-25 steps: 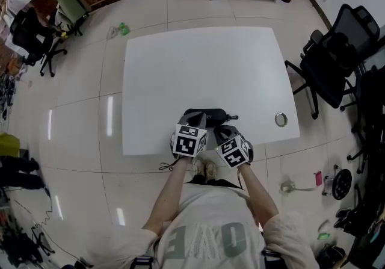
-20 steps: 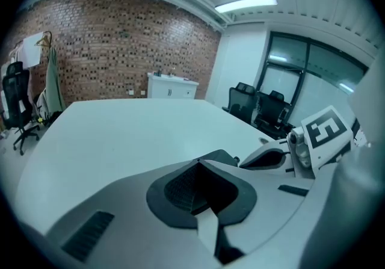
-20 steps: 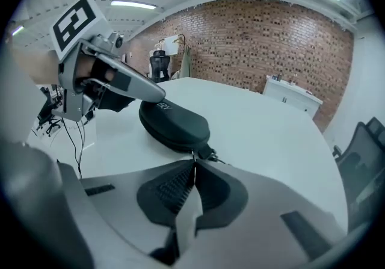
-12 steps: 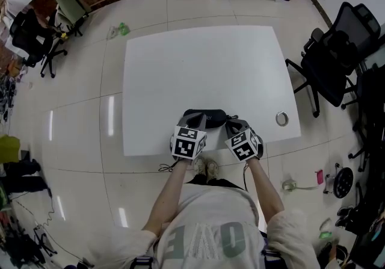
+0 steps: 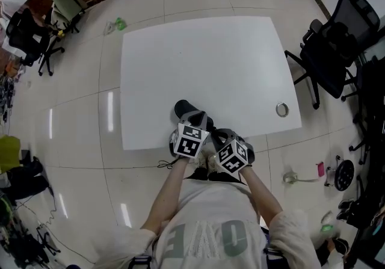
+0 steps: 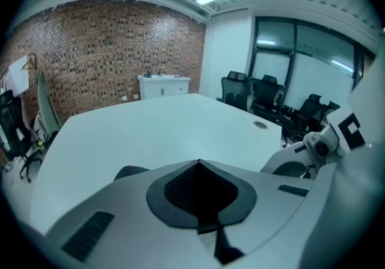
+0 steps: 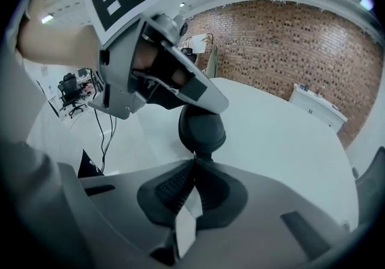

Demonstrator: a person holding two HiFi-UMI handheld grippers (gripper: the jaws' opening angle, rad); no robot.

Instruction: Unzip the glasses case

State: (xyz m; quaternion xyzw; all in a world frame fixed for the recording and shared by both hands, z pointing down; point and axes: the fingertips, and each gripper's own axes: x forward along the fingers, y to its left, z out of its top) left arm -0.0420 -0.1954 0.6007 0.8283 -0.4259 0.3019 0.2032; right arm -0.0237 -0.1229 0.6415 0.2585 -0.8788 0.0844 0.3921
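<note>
Status: the glasses case (image 5: 183, 108) sits on the table (image 5: 198, 51), close to the table's near edge and left of its middle, turned so its long axis runs away from you. In the right gripper view it reads as a closed dark pod. No gap shows along the seam, and the zip line itself isn't visible from any angle, so I'd call the unzip barely begun at best, with the full run of the zip left to do. Your left gripper (image 6: 198, 164) is over the table's near edge with its jaws together. The tips are at the end of the case, and a bit of the dark shell shows just beside the left jaw. I can't tell whether you're nipping a thin edge or just pressing down on it. Your right gripper (image 7: 195, 159) hangs just off the table's near edge with its jaws fully closed. A short dark stub, the zip pull (image 7: 196, 152) by my read, runs from the case straight into the tips, so it looks clamped on that. There's also a white strip (image 7: 185, 225) low between the right pads, and I can't tell what it is. The case looks light, so the left hold has to stop it sliding towards that edge when you pull.
</note>
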